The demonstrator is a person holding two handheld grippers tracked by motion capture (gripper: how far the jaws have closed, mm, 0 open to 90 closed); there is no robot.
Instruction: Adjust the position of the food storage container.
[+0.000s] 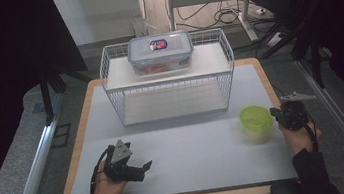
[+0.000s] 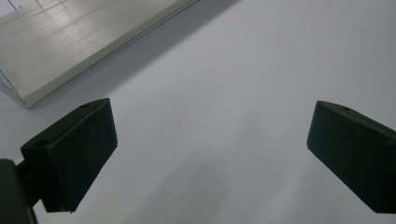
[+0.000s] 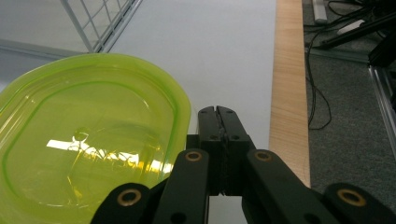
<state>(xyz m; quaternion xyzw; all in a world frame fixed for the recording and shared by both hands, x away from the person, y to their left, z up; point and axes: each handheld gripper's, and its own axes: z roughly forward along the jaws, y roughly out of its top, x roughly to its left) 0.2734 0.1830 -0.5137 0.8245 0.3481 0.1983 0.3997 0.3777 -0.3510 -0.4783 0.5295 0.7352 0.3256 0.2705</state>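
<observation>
One bowl [image 3: 88, 140] is being flanked just beside the right gripper's [image 3: 217, 112] pressed-together jaws, while the left gripper's [image 2: 210, 154] spread jaws are being kept well apart from it.

At the right of the white table mat [image 1: 186, 145] sits a translucent lime-green bowl [image 1: 256, 118], bright yellow-green where light glints inside it. The black right gripper [image 3: 218, 112] shows brass-coloured rivets; the left gripper [image 1: 148, 166] is black too. The far wire rack [image 1: 120, 104] is white, with pale shelves. On it stands a clear container [image 1: 160, 53] with a bluish lid, a red-and-blue label and orange-red contents. The table edge [image 3: 289, 93] is light wood.
</observation>
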